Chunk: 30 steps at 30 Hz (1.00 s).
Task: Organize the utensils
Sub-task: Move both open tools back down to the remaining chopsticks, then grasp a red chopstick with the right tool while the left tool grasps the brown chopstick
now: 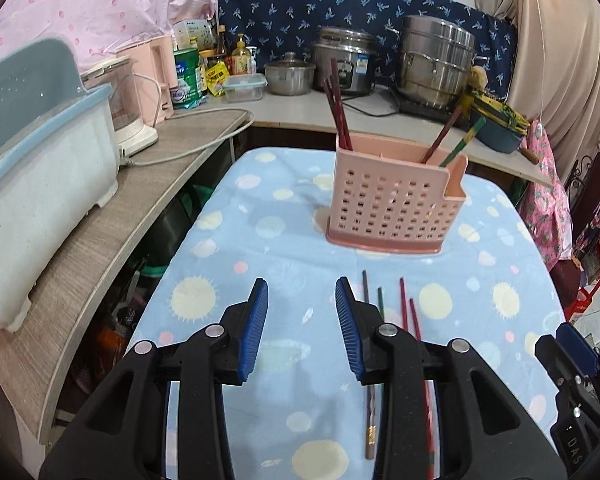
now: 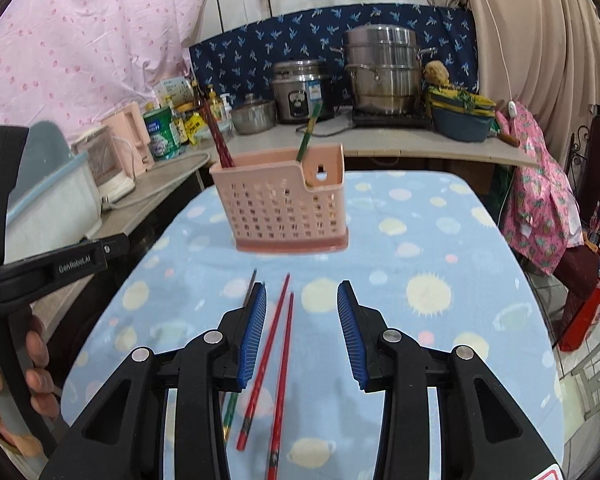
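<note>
Black tool [image 2: 302, 332] frames, ribbed blue pads [image 2: 253, 336], silver rivets, bare fingers [image 2: 40, 364]

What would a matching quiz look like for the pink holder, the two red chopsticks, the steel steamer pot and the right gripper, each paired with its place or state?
Things:
1. pink holder
2. two red chopsticks
3. steel steamer pot
4. right gripper

Places or states:
A. on the back counter
B. open, holding nothing
C. standing on the blue cloth, chopsticks inside
D. lying flat on the blue cloth

Pairs: 1-C, 2-D, 3-A, 4-B
</note>
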{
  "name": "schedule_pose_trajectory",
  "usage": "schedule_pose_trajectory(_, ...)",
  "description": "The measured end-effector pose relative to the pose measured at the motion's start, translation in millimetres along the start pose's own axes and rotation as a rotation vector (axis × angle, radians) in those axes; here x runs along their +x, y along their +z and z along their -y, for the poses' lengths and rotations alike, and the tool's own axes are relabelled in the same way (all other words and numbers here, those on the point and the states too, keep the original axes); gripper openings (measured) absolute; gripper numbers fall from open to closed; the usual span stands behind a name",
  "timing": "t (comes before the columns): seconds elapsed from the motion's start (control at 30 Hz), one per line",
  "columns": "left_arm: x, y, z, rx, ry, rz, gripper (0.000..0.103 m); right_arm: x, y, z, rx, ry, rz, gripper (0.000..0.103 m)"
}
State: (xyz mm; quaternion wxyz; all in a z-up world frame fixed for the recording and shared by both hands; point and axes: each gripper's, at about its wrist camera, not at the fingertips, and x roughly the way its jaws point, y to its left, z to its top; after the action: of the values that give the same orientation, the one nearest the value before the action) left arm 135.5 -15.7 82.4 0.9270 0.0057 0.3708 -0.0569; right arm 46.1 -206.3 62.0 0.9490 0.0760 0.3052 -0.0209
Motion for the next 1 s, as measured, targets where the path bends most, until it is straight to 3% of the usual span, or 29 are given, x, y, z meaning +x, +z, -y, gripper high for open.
schedule_pose_trajectory(0.4, 21.6, -56.8, -7.2, 0.02, 0.019, -0.115, 0.034, 16.3, -56.9, 0.7, -0.011, -0.003, -0.114, 0.036)
schedule_pose_trajectory(1.0, 40.4, -101.8, -8.7, 0.043, 0.028, -0.218, 0.034, 32.8, -98.3, -14.7, -0.023, 0.022, -0.21, 0.036)
